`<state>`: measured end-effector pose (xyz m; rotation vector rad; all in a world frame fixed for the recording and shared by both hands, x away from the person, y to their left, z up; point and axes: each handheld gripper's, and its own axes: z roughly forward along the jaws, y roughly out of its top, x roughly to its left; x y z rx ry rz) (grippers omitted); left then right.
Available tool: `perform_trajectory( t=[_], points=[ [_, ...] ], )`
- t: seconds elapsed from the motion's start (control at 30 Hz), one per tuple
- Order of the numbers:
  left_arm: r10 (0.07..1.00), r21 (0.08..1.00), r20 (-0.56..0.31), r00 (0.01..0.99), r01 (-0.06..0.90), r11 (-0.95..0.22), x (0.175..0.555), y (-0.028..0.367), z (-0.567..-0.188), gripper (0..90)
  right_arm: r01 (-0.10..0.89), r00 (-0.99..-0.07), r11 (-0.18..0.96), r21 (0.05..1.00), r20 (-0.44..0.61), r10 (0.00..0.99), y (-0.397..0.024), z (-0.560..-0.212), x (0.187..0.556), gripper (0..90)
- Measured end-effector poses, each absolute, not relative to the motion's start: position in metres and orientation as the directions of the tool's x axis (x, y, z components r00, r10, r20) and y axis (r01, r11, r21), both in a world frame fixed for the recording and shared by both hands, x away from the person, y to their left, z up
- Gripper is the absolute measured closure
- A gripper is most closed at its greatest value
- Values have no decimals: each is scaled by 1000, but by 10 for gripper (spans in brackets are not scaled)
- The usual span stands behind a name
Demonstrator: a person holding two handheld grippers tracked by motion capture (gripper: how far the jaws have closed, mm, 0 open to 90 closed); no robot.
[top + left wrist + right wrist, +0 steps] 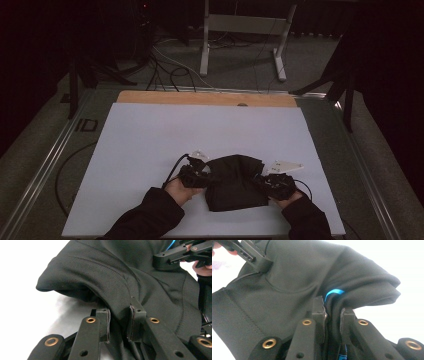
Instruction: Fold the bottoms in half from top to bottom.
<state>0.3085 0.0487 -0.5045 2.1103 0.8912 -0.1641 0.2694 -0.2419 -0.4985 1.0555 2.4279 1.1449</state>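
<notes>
A black folded garment point(234, 182) lies near the front of the white table top point(165, 135), its far part raised off the surface. My left gripper point(202, 176) is shut on the garment's left edge; in the left gripper view the black fabric point(125, 277) is pinched between the pads point(119, 322). At the opposite edge my right gripper point(264, 181) is shut on the cloth. In the right gripper view several layers of the cloth point(294, 277) and a blue strip point(334, 292) sit between its pads point(332, 320). The other gripper point(249, 255) grips the far edge.
A wooden strip point(205, 98) runs along the table's far edge. Beyond it on the floor are cables point(170, 70) and a white stand's legs point(240, 45). Metal rails point(45, 165) border the table left and right. A person's dark sleeves point(150, 220) enter from below.
</notes>
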Motion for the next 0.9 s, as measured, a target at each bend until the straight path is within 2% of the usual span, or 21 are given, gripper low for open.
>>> perform_trajectory(
  t=[0.9],
  points=[
    [590, 666, -360, 723, 642, -380, 325, 92, -485, 765, 452, -732, 431, 781, 48, 680, -196, -488, 304, 796]
  ],
)
